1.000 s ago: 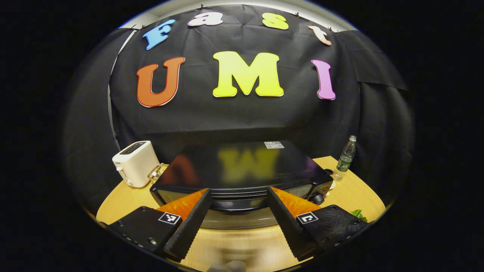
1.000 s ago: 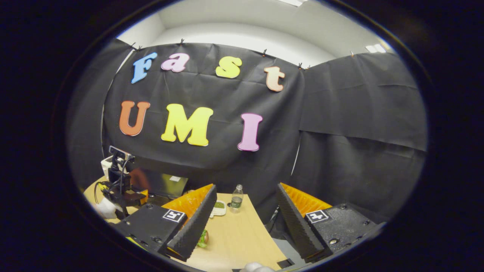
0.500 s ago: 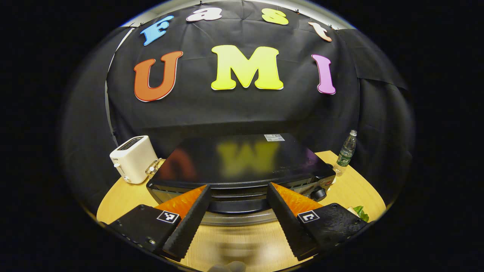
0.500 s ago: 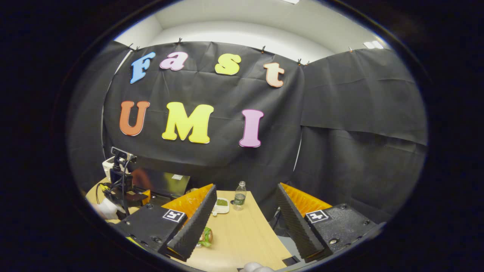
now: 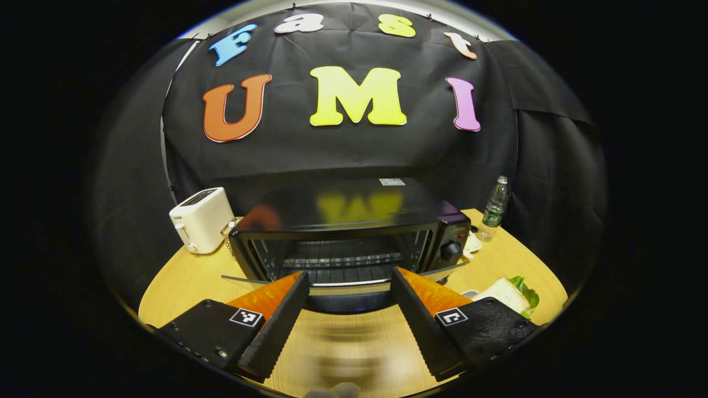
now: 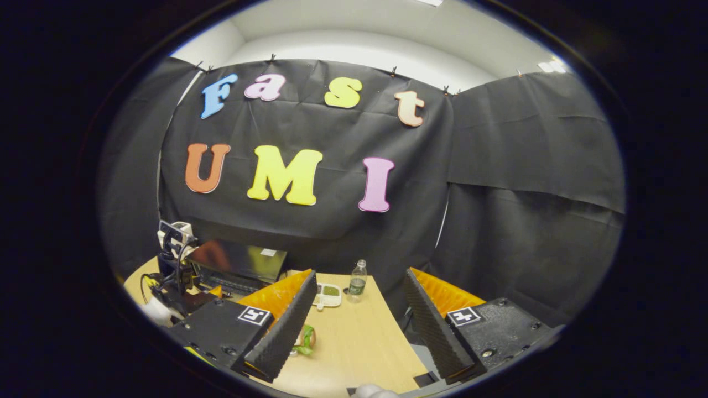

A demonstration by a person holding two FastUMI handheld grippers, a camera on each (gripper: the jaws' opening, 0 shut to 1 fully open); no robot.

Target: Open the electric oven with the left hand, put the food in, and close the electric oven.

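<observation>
In the left gripper view, a white toaster (image 5: 201, 219) stood far left on the table (image 5: 182, 279). The electric oven (image 5: 354, 226) sat centre, door down, the left gripper (image 5: 347, 287) open before it. The sandwich (image 5: 506, 293) lay right. The right gripper (image 6: 359, 293) hung open.

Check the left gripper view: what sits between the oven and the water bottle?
A small white dish lies on the table between the oven and the water bottle, partly hidden behind the oven's corner. That shows in the left gripper view.
</observation>
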